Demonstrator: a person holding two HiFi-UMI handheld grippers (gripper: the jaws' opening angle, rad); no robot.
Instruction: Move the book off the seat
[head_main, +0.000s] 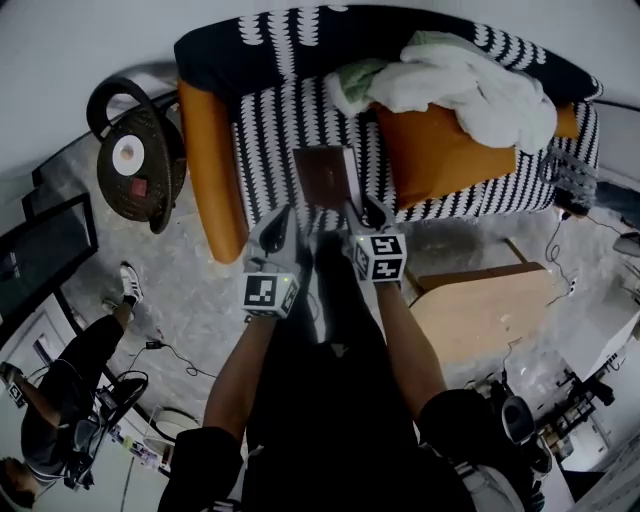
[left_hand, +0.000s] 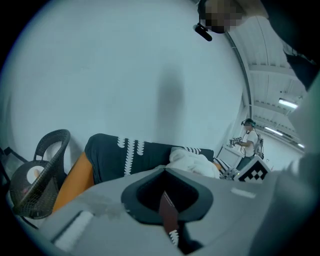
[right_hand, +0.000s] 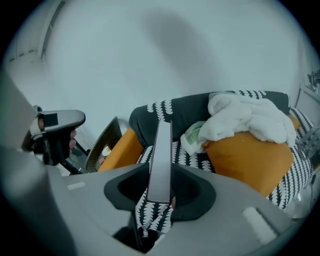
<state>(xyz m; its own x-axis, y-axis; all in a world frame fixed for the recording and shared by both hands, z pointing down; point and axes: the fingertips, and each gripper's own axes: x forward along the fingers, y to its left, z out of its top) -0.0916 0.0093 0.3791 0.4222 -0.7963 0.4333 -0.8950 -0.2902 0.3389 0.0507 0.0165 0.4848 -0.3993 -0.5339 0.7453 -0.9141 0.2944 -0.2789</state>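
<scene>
A brown hardback book (head_main: 322, 175) hangs just above the black-and-white patterned sofa seat (head_main: 268, 130), at its front edge. My right gripper (head_main: 358, 212) is shut on the book's near right side. In the right gripper view the book (right_hand: 161, 155) stands edge-on between the jaws of the right gripper (right_hand: 161, 192), with its grey page edge facing me. My left gripper (head_main: 283, 222) hovers just left of the book's near corner, its fingers together. In the left gripper view, the left gripper (left_hand: 167, 210) shows only a thin slit, with a brown strip and sofa pattern behind it.
An orange cushion (head_main: 445, 150) under a white blanket (head_main: 470, 85) fills the sofa's right half. An orange bolster (head_main: 210, 170) lines its left side. A wicker chair (head_main: 140, 160) stands to the left, a wooden board (head_main: 480, 305) to the right. Another person (head_main: 60, 400) stands at lower left.
</scene>
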